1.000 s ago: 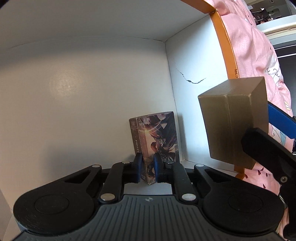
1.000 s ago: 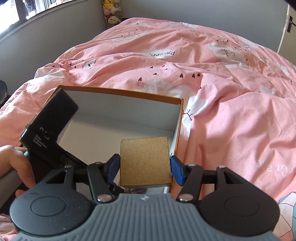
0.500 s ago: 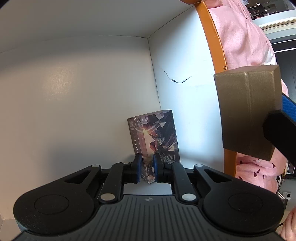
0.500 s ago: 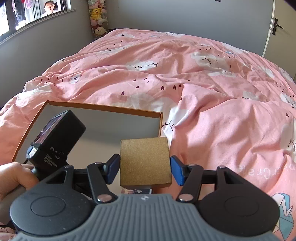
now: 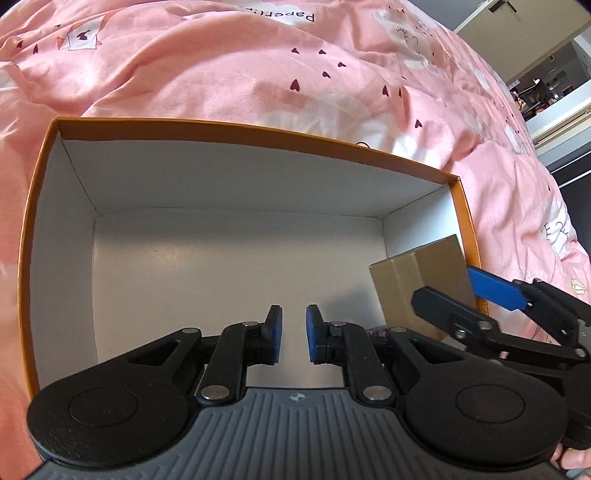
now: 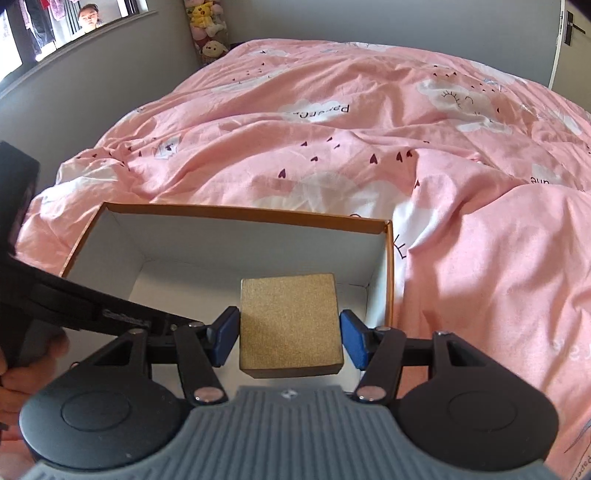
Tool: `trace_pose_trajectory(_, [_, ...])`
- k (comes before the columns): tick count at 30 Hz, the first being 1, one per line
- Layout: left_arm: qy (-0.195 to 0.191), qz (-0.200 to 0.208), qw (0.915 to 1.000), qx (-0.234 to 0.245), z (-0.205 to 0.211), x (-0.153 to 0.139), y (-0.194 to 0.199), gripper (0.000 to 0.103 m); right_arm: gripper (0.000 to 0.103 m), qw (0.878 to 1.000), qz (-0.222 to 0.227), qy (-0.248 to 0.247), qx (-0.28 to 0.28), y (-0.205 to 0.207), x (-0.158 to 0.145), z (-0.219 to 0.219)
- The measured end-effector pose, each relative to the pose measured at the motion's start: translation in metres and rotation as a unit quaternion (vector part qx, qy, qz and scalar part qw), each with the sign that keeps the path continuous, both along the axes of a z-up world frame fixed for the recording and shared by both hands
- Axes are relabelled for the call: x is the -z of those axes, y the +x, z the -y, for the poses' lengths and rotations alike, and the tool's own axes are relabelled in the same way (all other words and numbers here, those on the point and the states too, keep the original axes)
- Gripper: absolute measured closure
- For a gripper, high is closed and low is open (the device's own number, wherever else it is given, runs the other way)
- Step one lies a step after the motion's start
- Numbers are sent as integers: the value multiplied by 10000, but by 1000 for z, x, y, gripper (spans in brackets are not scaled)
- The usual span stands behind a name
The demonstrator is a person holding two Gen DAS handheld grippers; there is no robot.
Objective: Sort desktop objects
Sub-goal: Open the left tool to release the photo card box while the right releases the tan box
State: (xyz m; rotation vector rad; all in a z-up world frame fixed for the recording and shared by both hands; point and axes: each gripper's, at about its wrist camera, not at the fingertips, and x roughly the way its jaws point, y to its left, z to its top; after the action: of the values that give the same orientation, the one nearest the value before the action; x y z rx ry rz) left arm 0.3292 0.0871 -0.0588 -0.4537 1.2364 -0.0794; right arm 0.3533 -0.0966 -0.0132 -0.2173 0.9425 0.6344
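Note:
An orange-rimmed cardboard box (image 5: 258, 134) with a white inside lies on the pink bed; it also shows in the right wrist view (image 6: 243, 213). My left gripper (image 5: 293, 334) is open and empty above the box's near side. My right gripper (image 6: 290, 334) is shut on a gold cube box (image 6: 290, 326) and holds it over the box's right end, also seen in the left wrist view (image 5: 421, 280). A sliver of the printed card box (image 5: 376, 330) shows behind my left gripper's right finger, mostly hidden.
The pink duvet (image 6: 406, 129) surrounds the box on all sides. Grey walls and a window (image 6: 55, 33) stand at the back left, with plush toys (image 6: 210, 26) in the corner. My left hand's gripper body (image 6: 74, 310) crosses the left of the right wrist view.
My left gripper has let go of the printed card box, opened and pulled back up out of the box. My right gripper has brought the gold cube over the box's right end.

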Motion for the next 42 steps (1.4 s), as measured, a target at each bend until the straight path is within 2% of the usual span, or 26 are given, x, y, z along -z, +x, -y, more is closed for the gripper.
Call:
trace_pose_trajectory(5, [-172,-112,9998,-10,-3,14,3,89,41,9987,-236,-292,344,9,30,-12])
trace_pose_trajectory(9, [-355,-110,9993,-14,-1,24,11,90,41,9968,197,-674,394,4,37,-22])
trace_pose_trajectory(12, [-411,-146,9990,-71,-2,32,15,90,41,9947,318,-901,382,5,38,-25])
trace_pose_trajectory(14, [-641,-205,9977,-123,-3,38,18,90,37,9945,303,-950,335,5,36,-24])
trace_pose_trajectory(16, [-716,-230,9971,-102,-1,41,20,90,31,9943,328,-944,364,4,32,-22])
trace_pose_trajectory(20, [-740,-240,9969,-80,5,44,24,90,31,9953,256,-880,319,1,23,-16])
trace_pose_trajectory(22, [-780,-261,9966,-51,9,46,27,90,31,9939,475,-938,326,-4,15,-13])
trace_pose_trajectory(23, [-784,-266,9966,-28,12,46,29,90,35,9933,599,-942,313,-6,11,-11])
trace_pose_trajectory(26, [-790,-282,9965,65,22,50,34,90,40,9937,693,-837,289,-9,0,-3])
trace_pose_trajectory(31, [-872,-412,9951,220,39,58,38,90,40,9868,1229,-986,372,-13,-13,8])
trace_pose_trajectory(33, [-916,-396,9946,266,45,59,39,90,40,9861,1276,-975,415,-13,-17,13])
trace_pose_trajectory(36, [-752,-387,9960,303,52,58,41,91,40,9882,1151,-885,485,-9,-17,21])
trace_pose_trajectory(39, [-742,-382,9960,330,51,56,39,90,40,9889,1115,-811,561,-9,-17,27])
trace_pose_trajectory(42, [-434,-194,9983,327,50,45,32,90,40,9894,1187,-656,526,-17,-19,32])
